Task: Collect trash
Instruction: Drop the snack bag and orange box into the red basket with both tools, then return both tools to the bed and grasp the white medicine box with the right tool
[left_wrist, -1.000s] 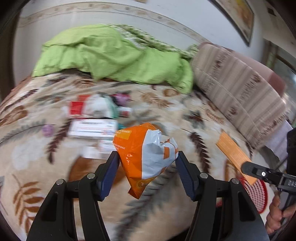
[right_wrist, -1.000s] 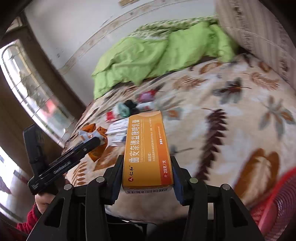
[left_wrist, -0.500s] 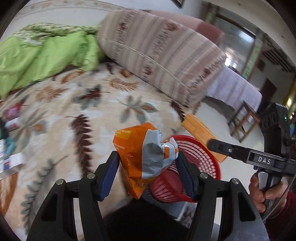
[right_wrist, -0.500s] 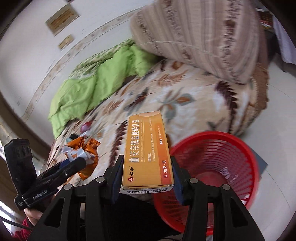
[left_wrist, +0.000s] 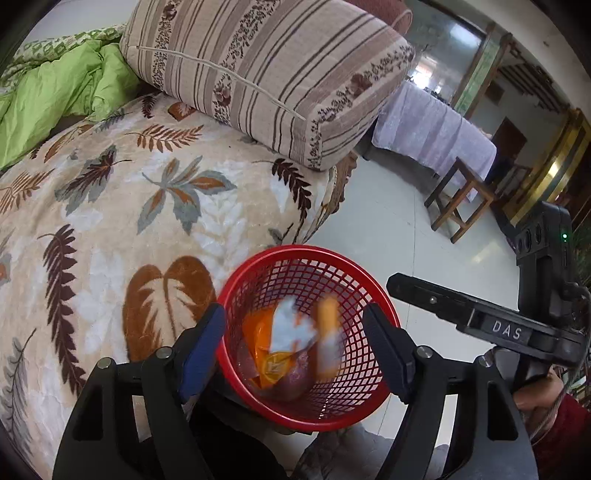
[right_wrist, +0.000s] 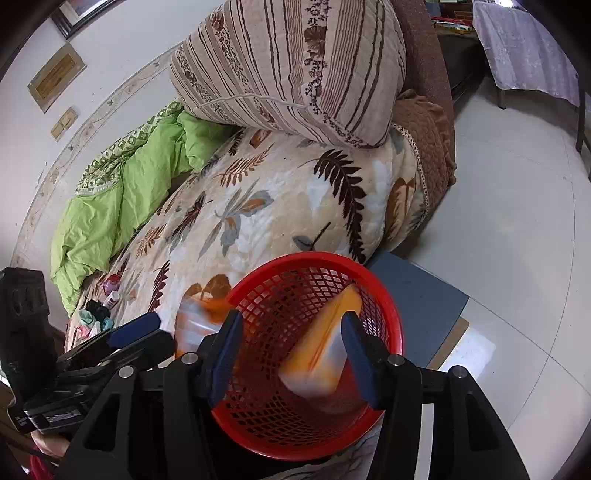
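A red mesh basket (left_wrist: 373, 291) stands on the floor by the bed; it also shows in the right wrist view (right_wrist: 384, 295). My left gripper (left_wrist: 295, 350) is open above it, and the orange and silver snack bag (left_wrist: 280, 339) is blurred inside the basket. My right gripper (right_wrist: 291, 350) is open above the basket, and the orange medicine box (right_wrist: 325, 343) is blurred, tilted inside it; it also shows in the left wrist view (left_wrist: 327, 328). More trash (right_wrist: 99, 314) lies on the bed at far left.
The leaf-patterned bed (left_wrist: 110, 221) lies left of the basket, with a striped pillow (left_wrist: 258, 74) and a green quilt (right_wrist: 122, 192). A blue-grey mat (right_wrist: 417, 299) lies under the basket. A wooden stool (left_wrist: 461, 199) and a covered table (left_wrist: 424, 129) stand across the tiled floor.
Both grippers have opened over the basket. The snack bag and the medicine box have left the fingers and dropped into the basket.
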